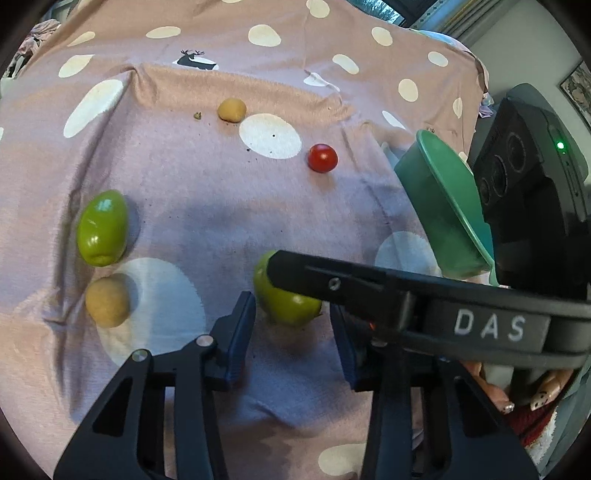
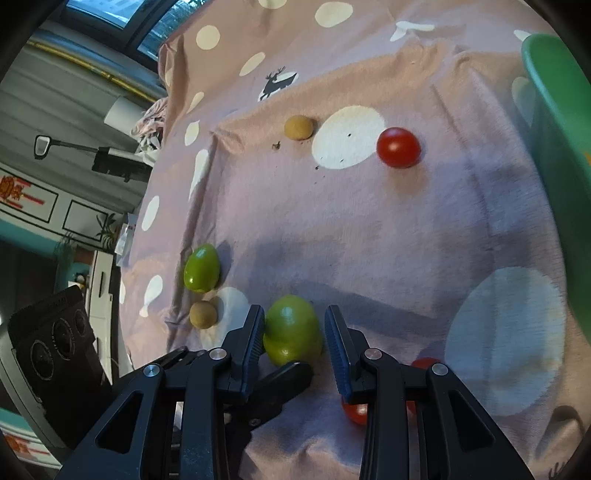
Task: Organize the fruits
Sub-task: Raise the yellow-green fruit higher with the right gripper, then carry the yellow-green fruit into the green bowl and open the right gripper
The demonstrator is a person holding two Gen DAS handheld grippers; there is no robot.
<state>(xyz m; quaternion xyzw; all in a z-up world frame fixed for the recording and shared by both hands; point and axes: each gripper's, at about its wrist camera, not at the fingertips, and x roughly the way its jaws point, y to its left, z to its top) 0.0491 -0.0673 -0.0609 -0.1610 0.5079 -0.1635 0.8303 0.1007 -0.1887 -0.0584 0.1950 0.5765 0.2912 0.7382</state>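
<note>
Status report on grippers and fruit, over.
Left gripper and right gripper both straddle near green fruit, grip unclear. Fingers cross there. Green bowl off right.

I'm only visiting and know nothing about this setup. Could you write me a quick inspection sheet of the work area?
Surface: rumpled polka-dot cloth.
Job's things: near green fruit, far green fruit, far tan fruit, near tan fruit, red tomato, all on the cloth; tilted green bowl.
Clutter: dark crumbs.
Grippers: left hand-held gripper and right hand-held gripper both open around the near green fruit.
Cables: nothing seen.
Surroundings: window.
</note>
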